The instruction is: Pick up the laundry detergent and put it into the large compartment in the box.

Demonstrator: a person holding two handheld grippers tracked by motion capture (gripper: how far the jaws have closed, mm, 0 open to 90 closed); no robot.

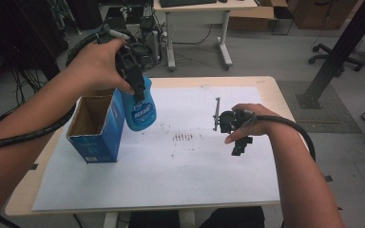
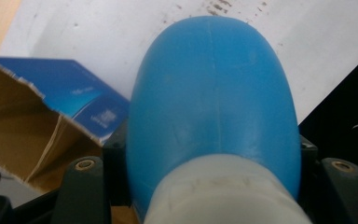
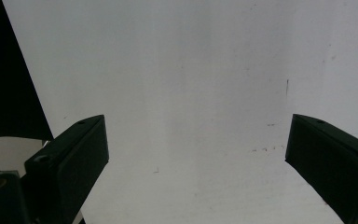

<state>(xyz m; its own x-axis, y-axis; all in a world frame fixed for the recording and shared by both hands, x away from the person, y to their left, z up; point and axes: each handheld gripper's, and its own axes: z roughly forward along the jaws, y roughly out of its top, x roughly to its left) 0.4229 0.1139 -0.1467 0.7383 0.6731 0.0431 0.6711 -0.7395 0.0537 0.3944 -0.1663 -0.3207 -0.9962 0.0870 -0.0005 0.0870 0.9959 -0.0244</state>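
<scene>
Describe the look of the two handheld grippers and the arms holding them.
Both grippers are black, with blocky flat-faced jaws. The left gripper shows brass-coloured screw inserts near the base of its jaws and trails a thick ribbed black cable. The right gripper has a thin grey bar standing at its side and a smooth black cable over the wrist. Both forearms are bare, with no sleeves.

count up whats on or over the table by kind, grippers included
blue bottle, held in the left gripper: 1
open blue cardboard box: 1
white paper sheet covering the table: 1
hand-held grippers, left gripper and right gripper: 2
total: 5
</scene>
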